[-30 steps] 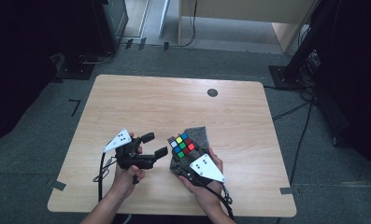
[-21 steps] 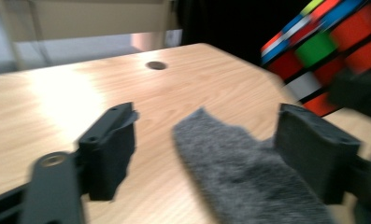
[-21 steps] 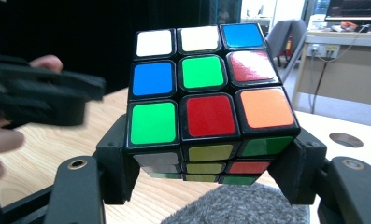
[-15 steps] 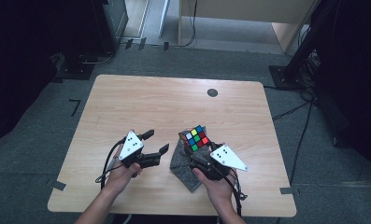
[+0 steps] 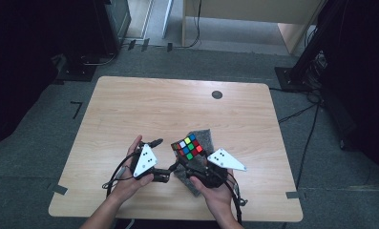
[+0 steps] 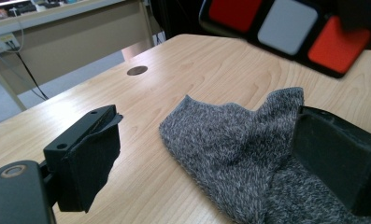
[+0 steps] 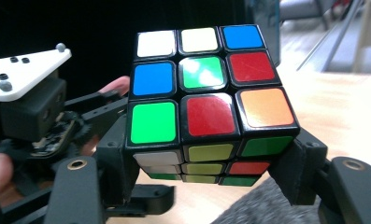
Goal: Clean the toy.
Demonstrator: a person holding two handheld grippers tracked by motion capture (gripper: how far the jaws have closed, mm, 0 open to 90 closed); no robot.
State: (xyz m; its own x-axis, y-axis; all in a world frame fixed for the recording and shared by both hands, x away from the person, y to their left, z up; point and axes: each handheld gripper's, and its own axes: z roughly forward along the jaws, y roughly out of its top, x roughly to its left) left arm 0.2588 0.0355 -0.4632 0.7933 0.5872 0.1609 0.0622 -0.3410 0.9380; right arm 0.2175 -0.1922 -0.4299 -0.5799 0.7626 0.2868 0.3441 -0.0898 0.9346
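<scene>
A pale wooden table (image 5: 130,109) with a round grommet (image 5: 217,94) stands on grey carpet (image 5: 44,148), dark room behind. Lower centre, the right gripper (image 5: 189,164) clamps the cube (image 5: 188,147) above a grey cloth (image 5: 204,138). The left gripper (image 5: 164,160) has just been opening, jaws apart, empty.

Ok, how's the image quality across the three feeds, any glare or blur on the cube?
Right gripper view: cube sharp, with glare on its green centre and red stickers; dark background. Left gripper view: grey cloth crisp, while the cube's stickers at the top edge are soft and cropped. High view: table evenly lit, surroundings dark, cube small.
</scene>
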